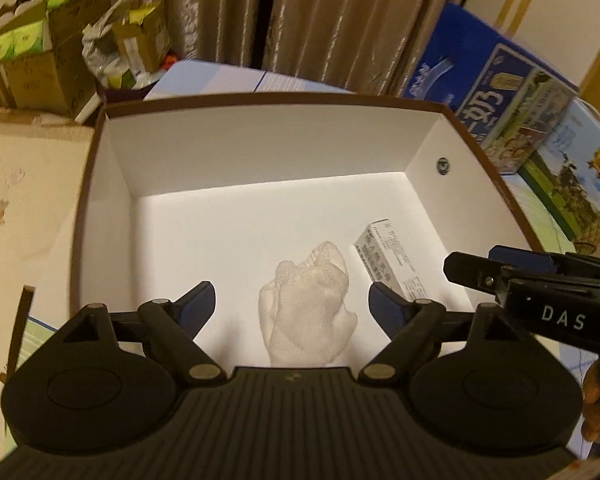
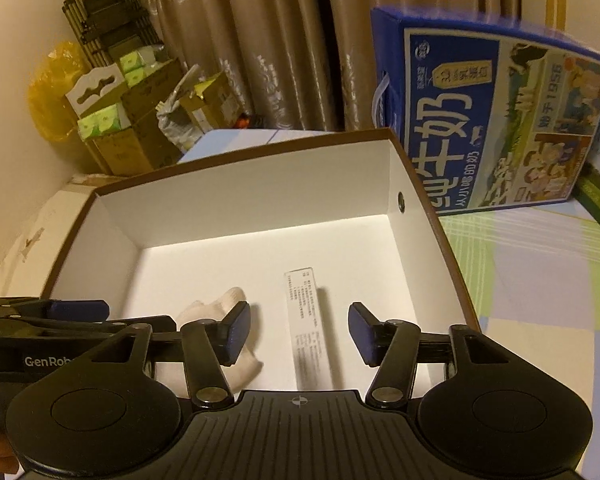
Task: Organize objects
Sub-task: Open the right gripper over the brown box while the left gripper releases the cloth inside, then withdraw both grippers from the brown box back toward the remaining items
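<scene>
grippers first, nearest my view: my left gripper [image 1: 292, 304] hangs with its jaws spread wide and empty above the crumpled white glove [image 1: 308, 304], and my right gripper [image 2: 300, 332] is just as open, nothing between its pads, lined up over the small white carton [image 2: 308, 328]. both items already lie on the floor of the open white box [image 2: 236, 200], the glove left of the carton, near each other but seemingly not touching. i judge the placing is done here and what remains is lifting out cleanly or fetching more things

risk from here, as i read it: the two grippers sit close side by side over the box, so a careless pull-back could knock one against the other, or catch a pad on the brown-edged near wall and drag the box. dipping lower with the left could snag the loose knit of the glove and haul it out again. beyond the box stands the blue milk carton case [image 2: 496, 112], then cardboard boxes [image 2: 132, 128] and curtains [image 2: 260, 40]
</scene>
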`<state>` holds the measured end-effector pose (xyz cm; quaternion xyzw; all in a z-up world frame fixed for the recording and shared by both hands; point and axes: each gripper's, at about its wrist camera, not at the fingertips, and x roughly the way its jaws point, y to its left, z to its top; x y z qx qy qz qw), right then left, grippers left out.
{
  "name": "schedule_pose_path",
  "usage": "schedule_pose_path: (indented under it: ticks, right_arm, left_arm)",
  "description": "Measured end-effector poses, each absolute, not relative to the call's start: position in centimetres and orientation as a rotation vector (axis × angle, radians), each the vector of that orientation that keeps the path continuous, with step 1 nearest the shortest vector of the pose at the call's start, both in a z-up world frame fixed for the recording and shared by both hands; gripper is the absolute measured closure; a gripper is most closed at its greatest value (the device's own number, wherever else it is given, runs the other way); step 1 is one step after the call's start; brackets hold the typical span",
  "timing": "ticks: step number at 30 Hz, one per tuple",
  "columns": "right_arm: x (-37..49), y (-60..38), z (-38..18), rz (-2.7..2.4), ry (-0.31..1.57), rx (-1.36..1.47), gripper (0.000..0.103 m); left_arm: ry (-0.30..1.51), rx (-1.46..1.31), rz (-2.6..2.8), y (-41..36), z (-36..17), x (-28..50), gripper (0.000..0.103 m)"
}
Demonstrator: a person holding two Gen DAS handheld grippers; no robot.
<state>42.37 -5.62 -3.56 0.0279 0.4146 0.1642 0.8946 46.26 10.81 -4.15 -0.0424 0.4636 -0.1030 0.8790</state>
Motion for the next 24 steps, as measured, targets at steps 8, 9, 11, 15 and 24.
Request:
schedule_pose_path:
  ticks: [8,9,11,15,24]
  right_arm:
    - [37.8,-6.2,-1.1,0.337,0.815,0.09,0.048]
    - [37.2,-6.4,-0.8,0.336,0.81,0.095,0.048]
    - [36.0,-6.7,-0.2,0.333,0.799,0.104,0.048]
    - [33.6,-7.3,0.7,0.333,0.784,0.124,0.048]
    - [29.1,-9.0,2.1,0.35,0.755,0.142,0.048]
  left_arm:
    - [0.927,-0.1,-0.259,11.9,-1.5,42.5,0.021]
    - [0.925,-0.102,-0.26,12.1,-1.2,42.0,0.02]
    - [0.918,-0.106,-0.26,12.4,-0.6,40.9,0.02]
    - [0.911,-0.105,-0.254,13.1,0.2,38.4,0.02]
    - [0.902,-0.111,-0.203,13.7,1.4,33.0,0.019]
